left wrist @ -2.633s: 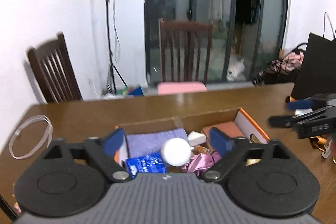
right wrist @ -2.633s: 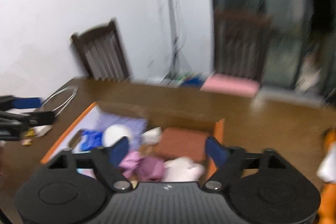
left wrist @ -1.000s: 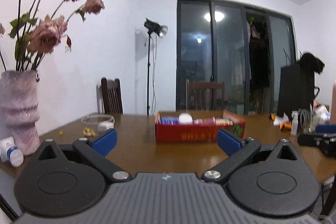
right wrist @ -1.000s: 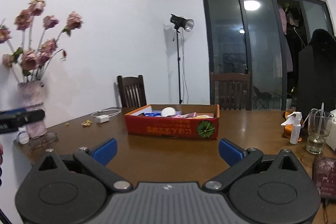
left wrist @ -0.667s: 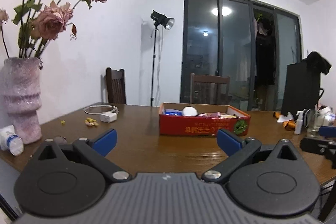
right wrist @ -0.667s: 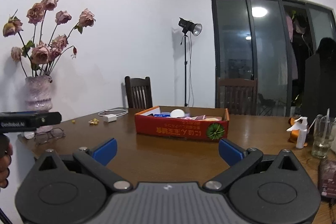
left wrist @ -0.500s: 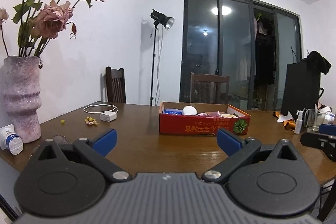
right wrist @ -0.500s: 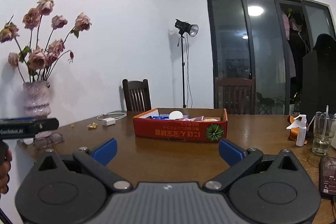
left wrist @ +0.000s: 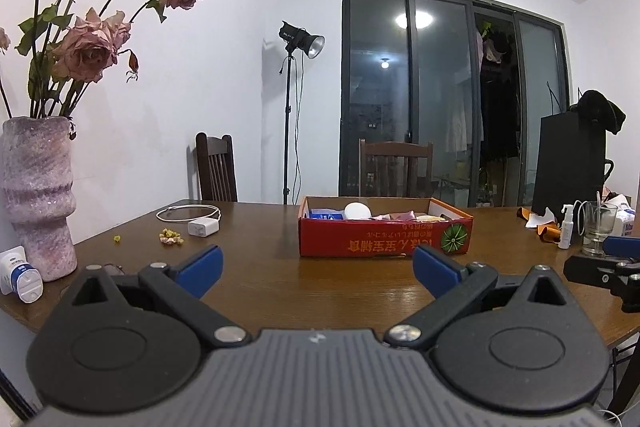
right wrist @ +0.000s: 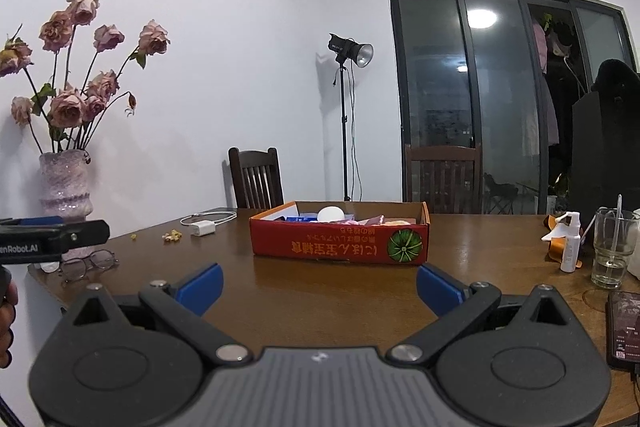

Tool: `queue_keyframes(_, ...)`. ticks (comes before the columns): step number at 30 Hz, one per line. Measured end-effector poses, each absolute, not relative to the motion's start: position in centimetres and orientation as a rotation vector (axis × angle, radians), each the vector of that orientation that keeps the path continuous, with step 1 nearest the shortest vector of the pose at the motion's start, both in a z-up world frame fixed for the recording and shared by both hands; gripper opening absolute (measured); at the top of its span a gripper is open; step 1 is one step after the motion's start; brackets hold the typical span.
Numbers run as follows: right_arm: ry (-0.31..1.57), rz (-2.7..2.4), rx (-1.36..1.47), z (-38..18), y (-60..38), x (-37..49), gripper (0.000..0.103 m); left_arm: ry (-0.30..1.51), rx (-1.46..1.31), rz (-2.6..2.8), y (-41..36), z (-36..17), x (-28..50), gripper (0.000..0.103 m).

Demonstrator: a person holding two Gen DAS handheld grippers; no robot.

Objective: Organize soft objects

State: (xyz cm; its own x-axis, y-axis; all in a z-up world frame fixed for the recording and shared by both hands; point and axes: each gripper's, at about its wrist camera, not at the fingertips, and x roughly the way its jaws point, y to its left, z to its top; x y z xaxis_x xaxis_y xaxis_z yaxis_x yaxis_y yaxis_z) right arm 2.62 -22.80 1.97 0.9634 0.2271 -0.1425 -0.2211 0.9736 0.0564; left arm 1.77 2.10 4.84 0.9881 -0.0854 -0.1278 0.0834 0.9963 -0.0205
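A red cardboard box stands mid-table; it also shows in the right wrist view. In it lie a white ball, a blue packet and pink soft items; most of its contents are hidden by the near wall. My left gripper is open and empty, held back near the table's front edge, well short of the box. My right gripper is open and empty, likewise back from the box. Each gripper shows at the edge of the other's view.
A pink vase of dried roses stands at the left edge, with glasses and a small white bottle near it. A charger with cable lies far left. A glass, spray bottle and phone are on the right.
Both grippers have pulled back from over the box to low near the table's front edge, then stayed nearly still. Both stay open and empty.
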Motion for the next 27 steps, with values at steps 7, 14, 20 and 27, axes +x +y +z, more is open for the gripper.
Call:
queue_keyframes(7, 0.155, 0.227, 0.049, 1.76, -22.87, 2.66, 0.103, 0.131, -0.013, -0.087, 2.06, 4.8, 1.77, 0.103)
queue_keyframes(14, 0.157, 0.222, 0.054, 1.57, -22.94, 2.6, 0.103, 0.132, -0.011, -0.088, 2.04, 4.74, 1.77, 0.103)
queue_keyframes(20, 0.151, 0.215, 0.063, 1.56, -23.02, 2.5, 0.103, 0.133, -0.01, -0.088, 2.04, 4.71, 1.76, 0.103)
queue_keyframes(27, 0.148, 0.216, 0.064, 1.53, -23.03, 2.46, 0.103, 0.132, -0.009, -0.088, 2.05, 4.7, 1.76, 0.103)
